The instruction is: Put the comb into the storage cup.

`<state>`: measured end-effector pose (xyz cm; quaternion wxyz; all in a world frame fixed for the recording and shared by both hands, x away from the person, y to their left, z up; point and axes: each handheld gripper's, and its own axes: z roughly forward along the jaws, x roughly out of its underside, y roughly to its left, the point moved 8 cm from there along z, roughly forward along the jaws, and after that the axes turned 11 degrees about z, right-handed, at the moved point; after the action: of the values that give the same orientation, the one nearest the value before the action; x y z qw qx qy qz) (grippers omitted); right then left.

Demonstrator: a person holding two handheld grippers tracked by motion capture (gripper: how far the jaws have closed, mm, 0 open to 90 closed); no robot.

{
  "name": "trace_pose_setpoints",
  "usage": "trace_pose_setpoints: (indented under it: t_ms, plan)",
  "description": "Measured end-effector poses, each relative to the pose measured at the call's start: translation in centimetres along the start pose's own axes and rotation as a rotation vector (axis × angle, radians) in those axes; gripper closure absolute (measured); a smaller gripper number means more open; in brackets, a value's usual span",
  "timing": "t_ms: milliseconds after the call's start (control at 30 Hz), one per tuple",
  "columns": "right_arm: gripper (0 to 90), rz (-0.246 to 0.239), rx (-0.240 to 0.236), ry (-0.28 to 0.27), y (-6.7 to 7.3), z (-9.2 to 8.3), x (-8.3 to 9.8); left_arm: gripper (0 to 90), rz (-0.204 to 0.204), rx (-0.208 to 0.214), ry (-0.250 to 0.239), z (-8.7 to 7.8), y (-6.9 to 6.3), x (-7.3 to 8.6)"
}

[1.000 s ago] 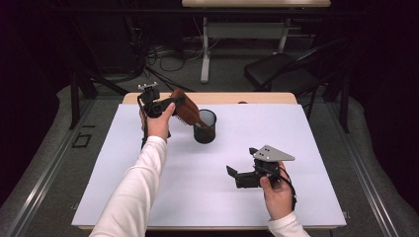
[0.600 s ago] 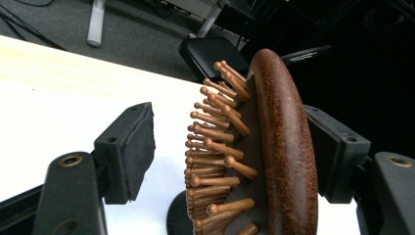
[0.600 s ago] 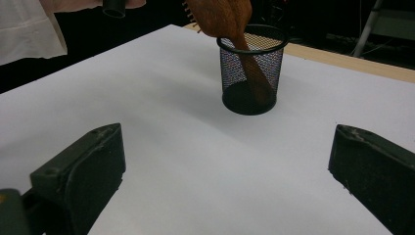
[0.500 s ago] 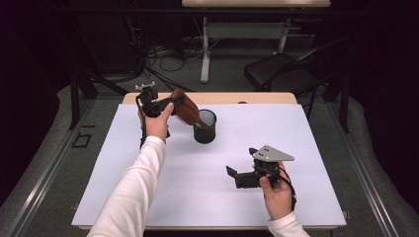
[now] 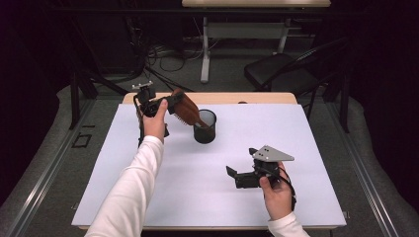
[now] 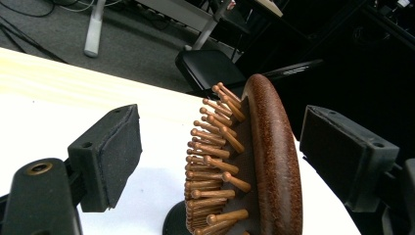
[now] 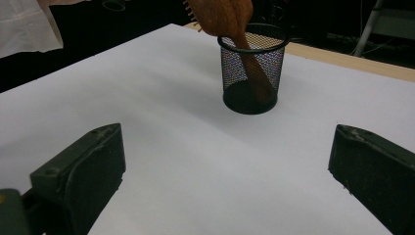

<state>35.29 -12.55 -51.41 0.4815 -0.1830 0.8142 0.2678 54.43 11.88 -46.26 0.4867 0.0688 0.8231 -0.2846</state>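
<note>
A: We have one wooden hairbrush (image 5: 187,109). Its handle sits in the one black mesh cup (image 5: 205,127) and its head leans out over the rim.

B: Our left gripper (image 6: 220,161) has just been opening, and the brush head is between its pads, untouched. Our right gripper (image 7: 225,176) rests wide and empty.

A: We think it's hard, light and smooth. We'd pinch the head's flat sides.
</note>
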Motion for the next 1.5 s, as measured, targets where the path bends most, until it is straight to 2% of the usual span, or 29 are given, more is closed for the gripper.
trace_pose_setpoints:
  t_ms: [200, 267, 433, 500, 600, 667, 1500]
  plan:
    - [0.1, 0.0, 0.0, 0.0, 0.0, 0.0, 0.0, 14.7, 0.0, 0.0, -0.009, -0.1, 0.0, -0.2]
    - [0.1, 0.001, 0.0, -0.002, 0.0, 0.0, 0.0, 12.5, 0.005, -0.004, -0.011, -0.2, 0.1, -0.2]
    - [0.1, 0.001, 0.0, -0.001, 0.0, 0.0, 0.0, 3.9, 0.011, 0.017, -0.02, -0.2, -0.2, -0.4]
    - [0.1, 0.0, 0.001, -0.002, 0.0, 0.0, 0.0, 0.4, 0.029, 0.017, -0.017, -0.3, -0.3, -0.4]
    - [0.1, -0.001, 0.001, -0.002, 0.0, 0.0, 0.0, 0.4, 0.025, 0.034, -0.007, -0.3, -0.4, -0.3]
    - [0.1, -0.001, 0.0, -0.002, 0.0, 0.0, 0.0, 0.4, 0.036, 0.03, -0.005, -0.4, -0.4, -0.3]
    - [0.0, -0.014, 0.004, 0.006, 0.2, 0.1, 0.0, 0.4, 0.055, 0.021, -0.022, -1.8, 0.3, -1.0]
